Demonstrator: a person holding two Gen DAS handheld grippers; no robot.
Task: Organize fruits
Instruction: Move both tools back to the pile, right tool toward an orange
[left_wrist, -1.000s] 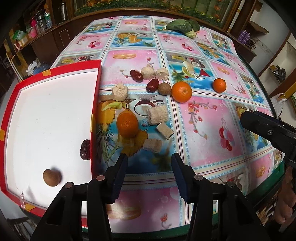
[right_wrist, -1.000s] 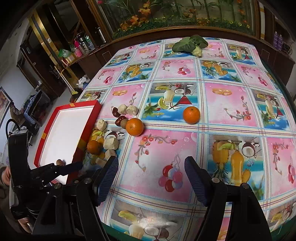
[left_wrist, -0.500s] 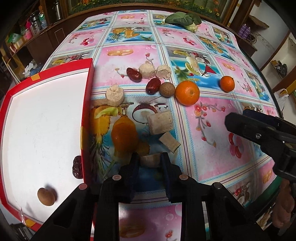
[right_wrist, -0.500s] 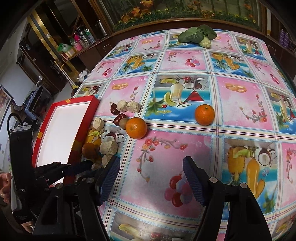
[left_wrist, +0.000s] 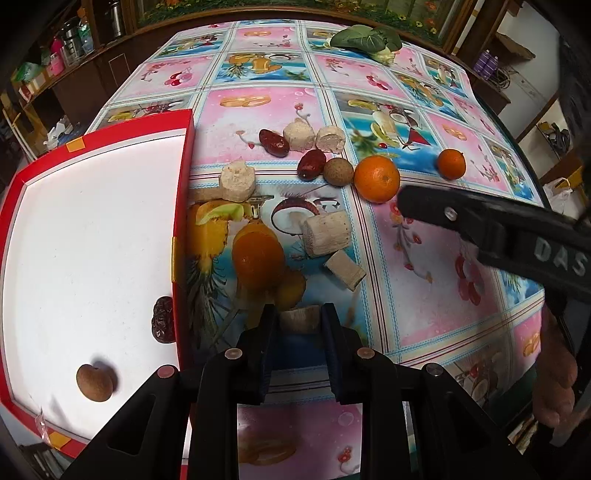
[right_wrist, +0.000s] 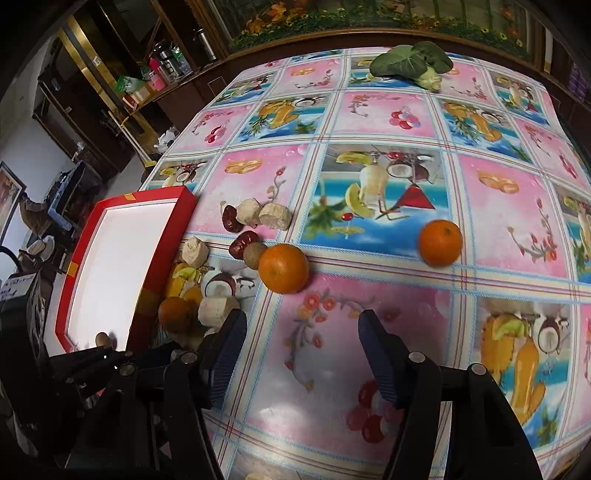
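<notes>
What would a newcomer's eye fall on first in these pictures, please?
Probably the red-rimmed white tray at the left, holding a date and a brown fruit. Next, the scatter of oranges and pale chunks on the bright fruit-print tablecloth, with the left claw shut on one pale chunk.

White raised letters "DAS" stand on the black body of the right gripper (left_wrist: 439, 212), cut off at the picture's edge. Nothing else is legible; labels on the shelf bottles (right_wrist: 162, 70) are too small.

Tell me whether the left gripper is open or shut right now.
Shut on the pale beige fruit chunk: in the left wrist view, the left gripper has both dark fingers pressed against the chunk's sides.
</notes>
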